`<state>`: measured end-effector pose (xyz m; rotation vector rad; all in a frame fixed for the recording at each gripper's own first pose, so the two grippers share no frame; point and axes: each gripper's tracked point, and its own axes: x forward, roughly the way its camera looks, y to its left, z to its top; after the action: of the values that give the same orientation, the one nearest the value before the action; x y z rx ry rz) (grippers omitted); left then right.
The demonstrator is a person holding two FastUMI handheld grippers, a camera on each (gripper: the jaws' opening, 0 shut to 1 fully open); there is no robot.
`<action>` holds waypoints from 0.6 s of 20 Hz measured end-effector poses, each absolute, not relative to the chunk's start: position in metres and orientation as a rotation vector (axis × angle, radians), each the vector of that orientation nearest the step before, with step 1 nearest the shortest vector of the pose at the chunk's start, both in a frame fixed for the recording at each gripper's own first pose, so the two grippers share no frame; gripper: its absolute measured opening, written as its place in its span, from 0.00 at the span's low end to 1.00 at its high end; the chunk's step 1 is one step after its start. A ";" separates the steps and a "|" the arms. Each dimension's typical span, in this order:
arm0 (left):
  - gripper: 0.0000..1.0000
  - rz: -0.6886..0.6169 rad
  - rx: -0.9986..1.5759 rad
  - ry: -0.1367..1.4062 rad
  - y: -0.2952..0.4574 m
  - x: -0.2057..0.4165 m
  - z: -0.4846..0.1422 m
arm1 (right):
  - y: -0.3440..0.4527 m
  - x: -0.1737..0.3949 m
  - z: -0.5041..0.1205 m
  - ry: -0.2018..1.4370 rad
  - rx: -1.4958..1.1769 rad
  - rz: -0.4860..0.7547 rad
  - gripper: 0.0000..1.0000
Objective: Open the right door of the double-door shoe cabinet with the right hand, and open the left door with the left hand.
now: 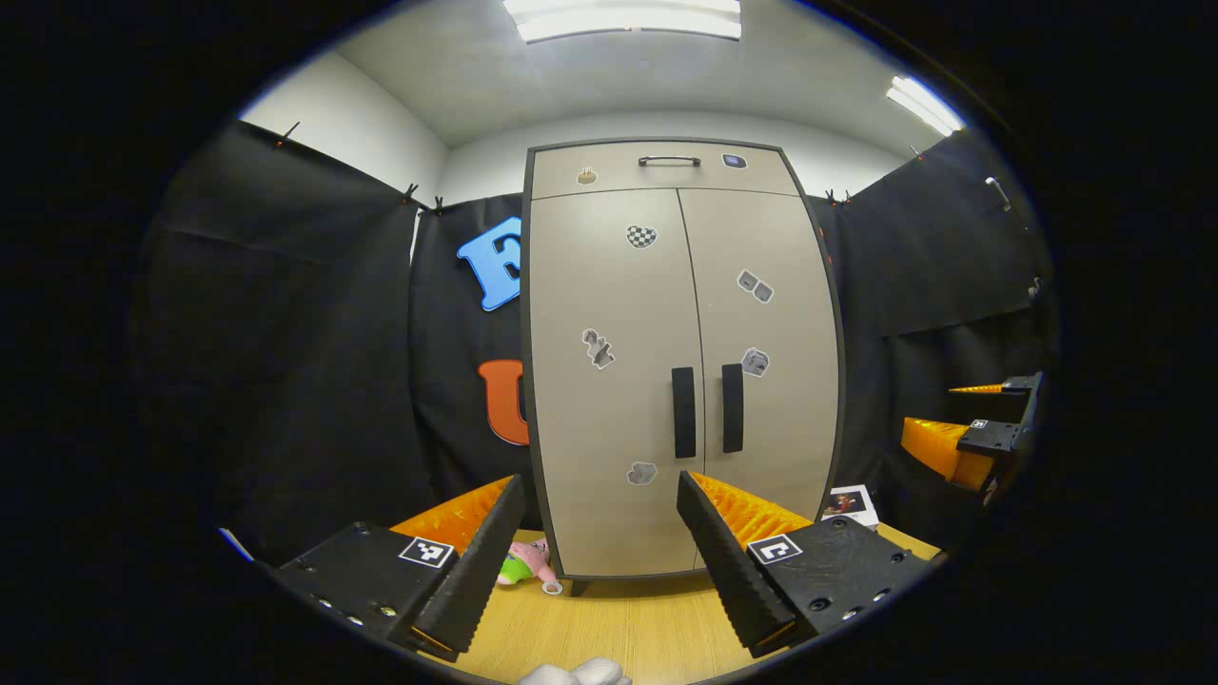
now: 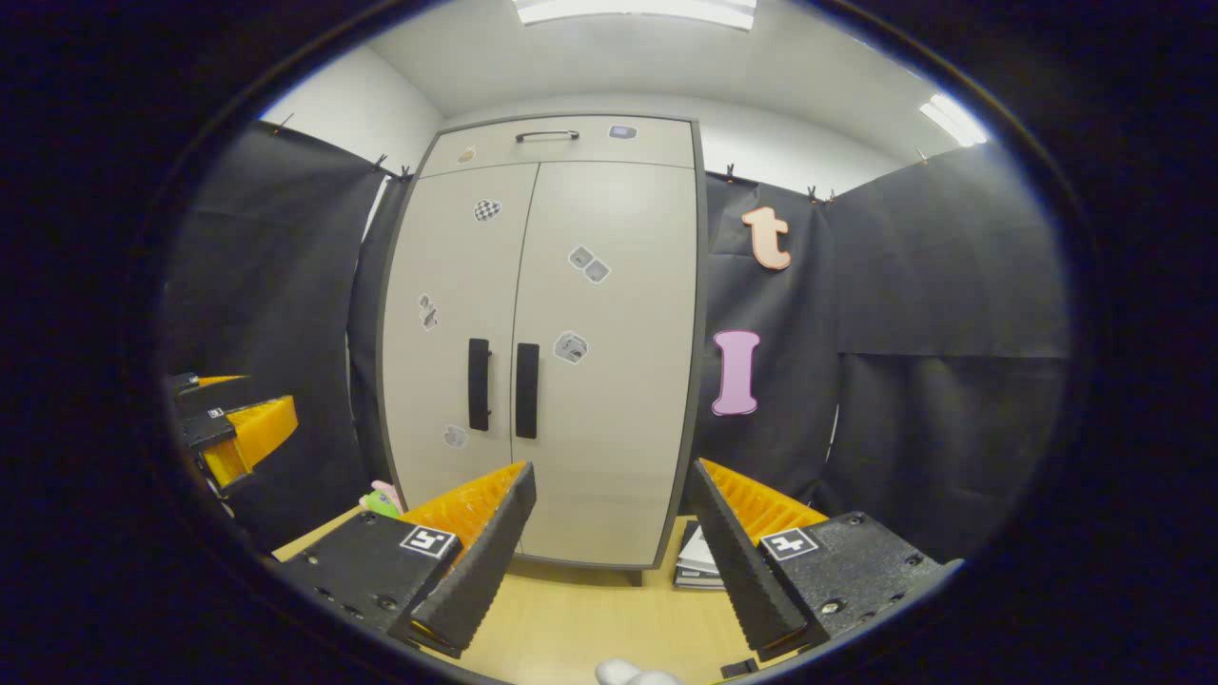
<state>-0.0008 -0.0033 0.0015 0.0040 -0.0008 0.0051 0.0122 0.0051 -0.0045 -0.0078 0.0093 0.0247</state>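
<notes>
the shoe cabinet (image 1: 680, 362) stands upright on the wooden table (image 1: 628, 628), back against the black cloth wall, and both of its tall doors are closed flat. the left door (image 1: 609, 381) and the right door (image 1: 761, 323) meet at a thin seam down the middle, with the left handle (image 1: 683, 412) and the right handle (image 1: 732, 407) hanging as two dark vertical bars just either side of that seam. above the doors runs a shallow drawer front with a slim metal pull (image 1: 669, 161). small stickers are dotted over both doors.

the left gripper (image 1: 601, 547) is held low in front of the cabinet, well apart from it, its fingers spread wide with nothing between them. in the left gripper view the right gripper (image 1: 980, 428) sits off at the right edge, also away from the cabinet. in the right gripper view the right gripper (image 2: 611, 538) has its fingers spread wide too, empty, aimed at the lower part of the right door (image 2: 609, 362), and the left gripper (image 2: 224, 428) shows at the left edge.

a small pink and green plush toy (image 1: 528, 564) lies on the table by the cabinet's left foot. a stack of booklets (image 2: 699, 561) rests on the table at the cabinet's right corner. something white (image 1: 576, 674) peeks in at the bottom of the left gripper view; i cannot tell what it is.
</notes>
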 end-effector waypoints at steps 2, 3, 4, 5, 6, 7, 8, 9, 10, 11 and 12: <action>0.96 0.009 0.003 0.002 -0.003 -0.001 0.000 | 0.008 0.018 -0.007 0.013 -0.010 0.032 1.00; 0.96 0.009 0.003 0.007 -0.003 -0.002 -0.001 | 0.010 0.022 -0.009 0.017 -0.011 0.034 1.00; 0.96 0.012 0.003 0.006 -0.003 -0.004 -0.002 | 0.012 0.026 -0.012 0.021 -0.010 0.037 1.00; 0.96 0.015 0.005 0.006 -0.001 -0.005 -0.003 | 0.016 0.032 -0.014 0.027 -0.011 0.043 1.00; 0.96 0.019 0.008 0.010 0.000 -0.008 -0.003 | 0.020 0.038 -0.015 0.029 -0.015 0.046 1.00; 0.96 0.025 0.013 0.015 0.002 -0.009 -0.005 | 0.024 0.045 -0.014 0.025 -0.021 0.049 1.00; 0.96 0.029 0.014 0.020 0.004 -0.011 -0.006 | 0.029 0.053 -0.016 0.027 -0.025 0.054 1.00; 0.96 0.034 0.010 0.023 0.006 -0.014 -0.007 | 0.035 0.062 -0.016 0.031 -0.027 0.063 1.00; 0.96 0.036 0.006 0.026 0.008 -0.015 -0.009 | 0.040 0.072 -0.015 0.026 -0.025 0.066 1.00; 0.96 0.036 0.004 0.036 0.009 -0.017 -0.013 | 0.044 0.082 -0.014 0.028 -0.023 0.066 1.00; 0.96 0.038 0.007 0.040 0.010 -0.018 -0.014 | 0.050 0.093 -0.012 0.023 -0.018 0.066 1.00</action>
<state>-0.0180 0.0101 -0.0140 0.0074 0.0402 0.0384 0.0935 0.0498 -0.0123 -0.0177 0.0235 0.0659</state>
